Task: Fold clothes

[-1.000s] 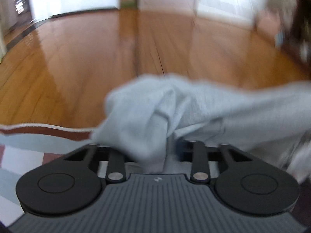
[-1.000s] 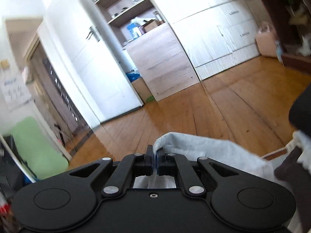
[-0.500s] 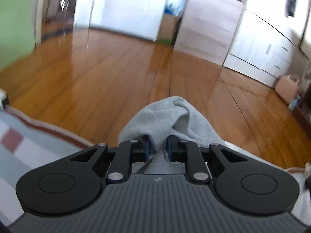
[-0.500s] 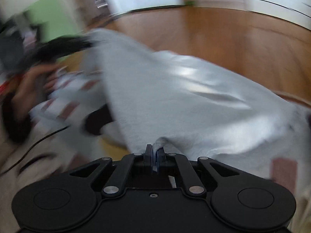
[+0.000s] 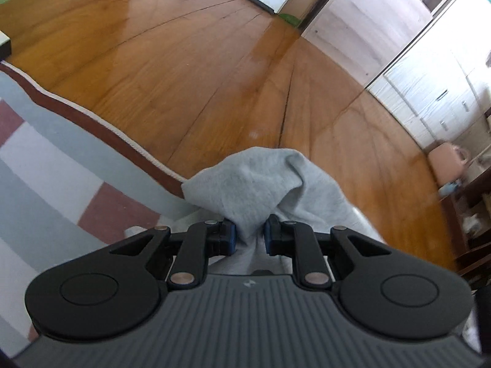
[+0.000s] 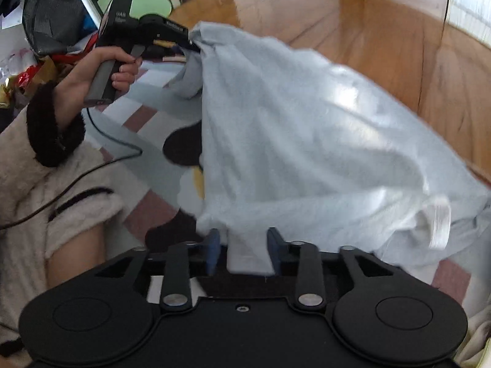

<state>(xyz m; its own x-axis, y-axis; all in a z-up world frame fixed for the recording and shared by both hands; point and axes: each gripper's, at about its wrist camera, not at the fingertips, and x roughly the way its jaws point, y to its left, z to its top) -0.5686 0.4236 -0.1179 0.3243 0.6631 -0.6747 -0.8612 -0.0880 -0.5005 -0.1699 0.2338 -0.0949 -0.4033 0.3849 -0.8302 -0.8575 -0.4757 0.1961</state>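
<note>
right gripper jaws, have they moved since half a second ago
Yes. The right gripper was shut on the grey garment then; now its jaws stand apart against the fixed black body, with cloth loose between them. The left gripper grips its bunch.

Little legible text is found. In the right wrist view, white lettering is printed on the black body of the left gripper (image 6: 191, 44): a short mark reading roughly "UAB" or "UMI" is seen near its rear block, exact letters cannot be resolved. A second white string is printed along its top bar, too small and blurred to be read. In the left wrist view, a small light logo mark (image 5: 248, 283) is embossed on the grey ribbed housing; no letters can be made out in it. No numbers, signs or labels are readable elsewhere.
</note>
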